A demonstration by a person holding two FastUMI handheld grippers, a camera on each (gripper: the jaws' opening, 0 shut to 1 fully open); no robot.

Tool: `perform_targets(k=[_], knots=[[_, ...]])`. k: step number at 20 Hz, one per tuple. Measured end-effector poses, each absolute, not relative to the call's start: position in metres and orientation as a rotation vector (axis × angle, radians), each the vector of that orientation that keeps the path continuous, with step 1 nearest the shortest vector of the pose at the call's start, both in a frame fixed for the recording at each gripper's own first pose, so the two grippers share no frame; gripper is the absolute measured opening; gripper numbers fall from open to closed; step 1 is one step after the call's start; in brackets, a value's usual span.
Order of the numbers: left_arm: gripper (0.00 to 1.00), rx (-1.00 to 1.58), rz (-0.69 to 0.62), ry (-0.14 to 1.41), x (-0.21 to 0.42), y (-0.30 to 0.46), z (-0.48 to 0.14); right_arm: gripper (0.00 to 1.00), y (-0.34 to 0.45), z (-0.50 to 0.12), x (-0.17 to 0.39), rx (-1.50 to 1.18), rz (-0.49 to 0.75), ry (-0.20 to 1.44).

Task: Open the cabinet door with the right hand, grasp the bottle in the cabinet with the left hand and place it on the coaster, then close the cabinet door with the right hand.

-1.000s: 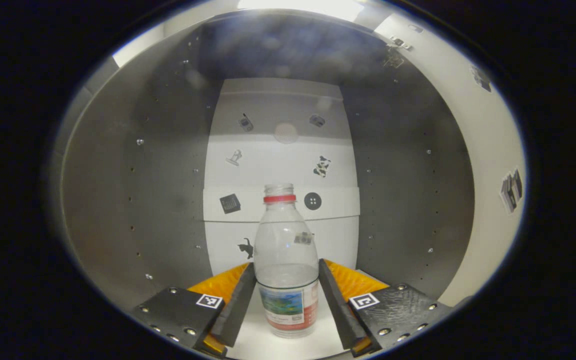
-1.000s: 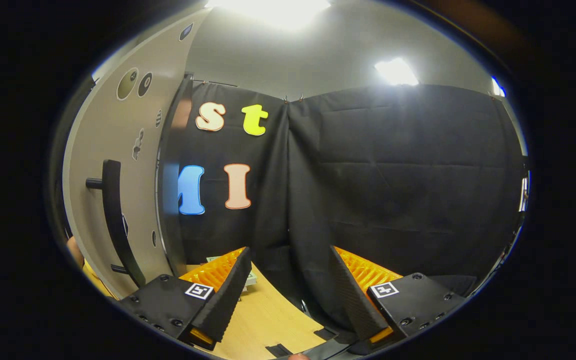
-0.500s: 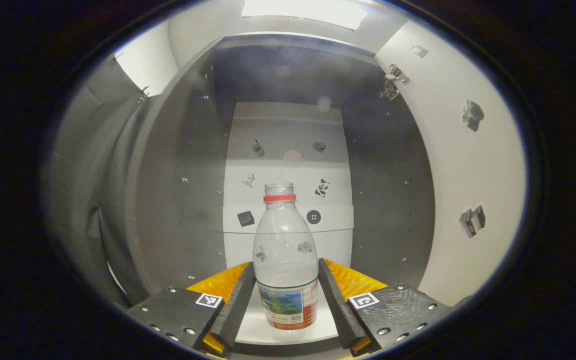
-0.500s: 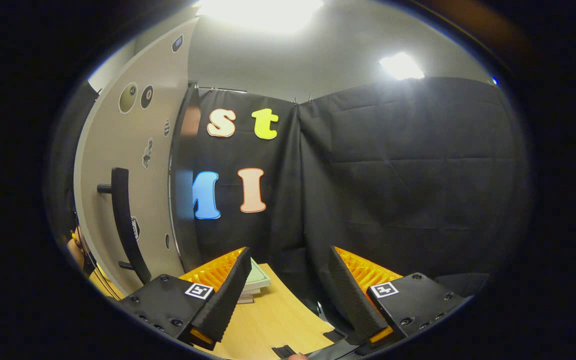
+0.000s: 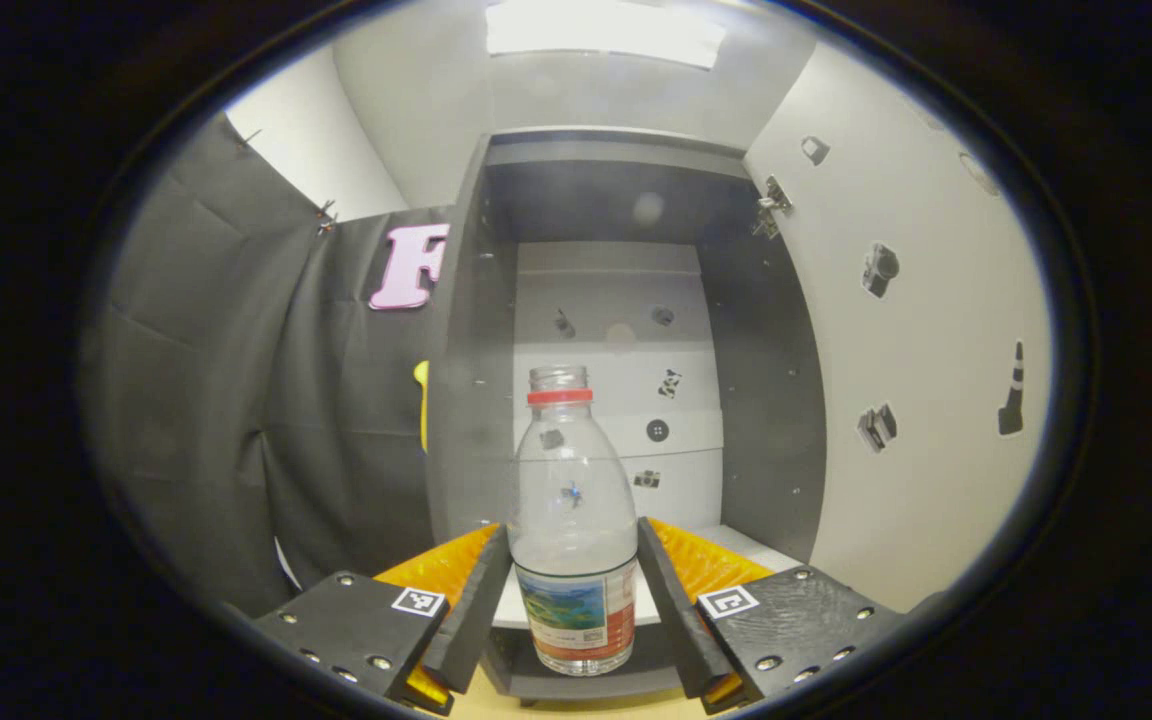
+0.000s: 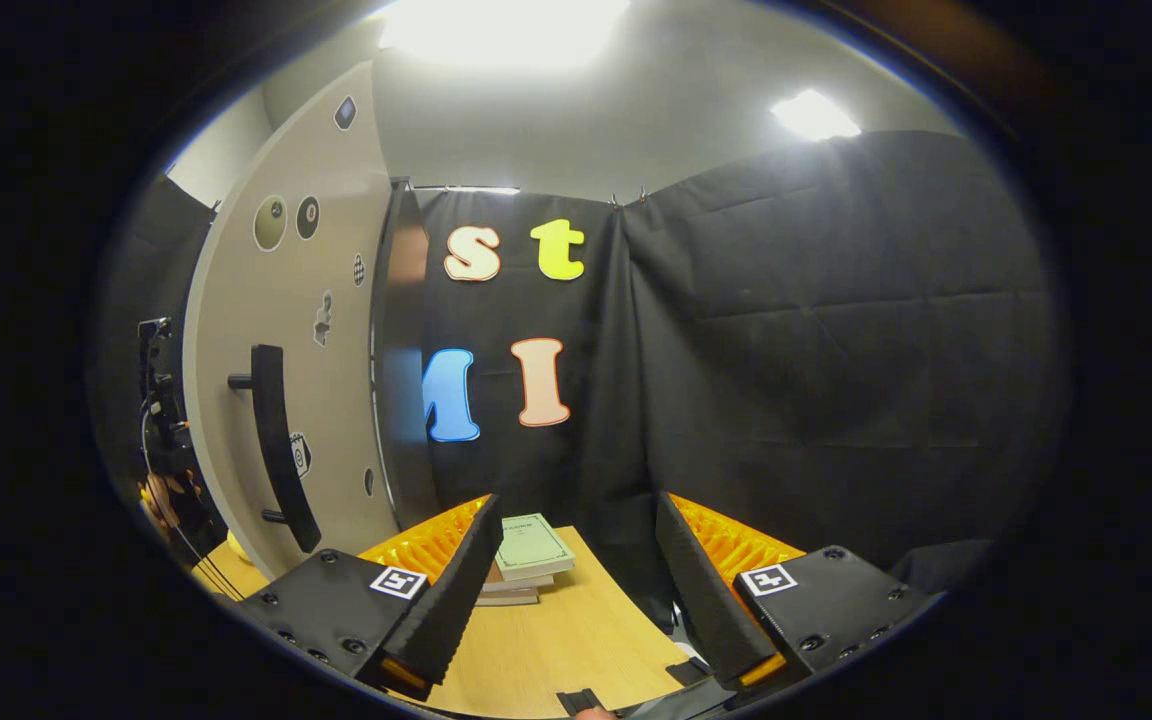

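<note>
The bottle (image 5: pixel 573 520) is gripped upright between the fingers of the left tongs (image 5: pixel 573 600), both pressed on its lower body at the label. A second ago the bottle was deep inside the cabinet (image 5: pixel 766 400), the grey walls all around it; now it is drawn out in front of the opening, its base held above the cabinet's front edge and a strip of tabletop (image 5: pixel 576 706). More of the booth cloth is seen at left than before, and the cabinet's whole outline is seen beyond the bottle. The open cabinet door (image 5: pixel 926 380) stands at right, stickers on its inner face.

In the right gripper view the right tongs (image 6: pixel 573 590) are spread wide, nothing between the fingers. The door (image 6: pixel 306 350) with its dark handle (image 6: pixel 281 440) is seen at left, farther from the camera than a second ago. A stack of books (image 6: pixel 528 555), earlier mostly hidden behind the left finger, is now seen plainly on the tabletop (image 6: pixel 556 640) between the fingers.
</note>
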State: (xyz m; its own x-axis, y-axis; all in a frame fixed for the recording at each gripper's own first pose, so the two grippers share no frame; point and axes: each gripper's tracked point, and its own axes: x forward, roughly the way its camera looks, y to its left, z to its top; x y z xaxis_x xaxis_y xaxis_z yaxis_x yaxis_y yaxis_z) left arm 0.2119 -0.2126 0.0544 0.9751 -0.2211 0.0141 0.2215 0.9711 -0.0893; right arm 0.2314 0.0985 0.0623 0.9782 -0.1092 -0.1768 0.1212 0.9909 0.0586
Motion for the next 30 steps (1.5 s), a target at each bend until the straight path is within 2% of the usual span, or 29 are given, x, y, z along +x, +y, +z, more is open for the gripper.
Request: perform_targets(k=[1, 2, 13, 15, 16, 17, 24, 30], knots=[[0.76, -0.088, -0.212, -0.005, 0.202, -0.205, 0.052, 0.98, 0.1, 0.062, 0.232, 0.073, -0.103, 0.175], [0.74, -0.084, -0.201, -0.005, 0.193, -0.198, 0.051, 0.98, 0.101, 0.061, 0.231, 0.075, -0.091, 0.174], [0.74, -0.039, -0.129, -0.01, 0.097, -0.142, 0.004, 0.98, 0.119, 0.058, 0.235, 0.132, 0.003, 0.142], [0.79, -0.046, -0.128, 0.0, 0.086, -0.138, -0.01, 0.98, 0.122, 0.056, 0.232, 0.14, 0.01, 0.143], [0.76, -0.05, -0.126, 0.004, 0.085, -0.135, -0.017, 0.98, 0.123, 0.056, 0.23, 0.144, 0.011, 0.142], [0.74, -0.051, -0.122, 0.01, 0.077, -0.131, -0.027, 0.98, 0.124, 0.056, 0.23, 0.148, 0.013, 0.14], [0.74, -0.06, -0.084, 0.072, 0.043, -0.103, -0.106, 0.98, 0.133, 0.061, 0.223, 0.143, 0.003, 0.087], [0.77, -0.05, -0.075, 0.095, 0.023, -0.088, -0.161, 0.98, 0.144, 0.04, 0.221, 0.094, 0.003, 0.137]])
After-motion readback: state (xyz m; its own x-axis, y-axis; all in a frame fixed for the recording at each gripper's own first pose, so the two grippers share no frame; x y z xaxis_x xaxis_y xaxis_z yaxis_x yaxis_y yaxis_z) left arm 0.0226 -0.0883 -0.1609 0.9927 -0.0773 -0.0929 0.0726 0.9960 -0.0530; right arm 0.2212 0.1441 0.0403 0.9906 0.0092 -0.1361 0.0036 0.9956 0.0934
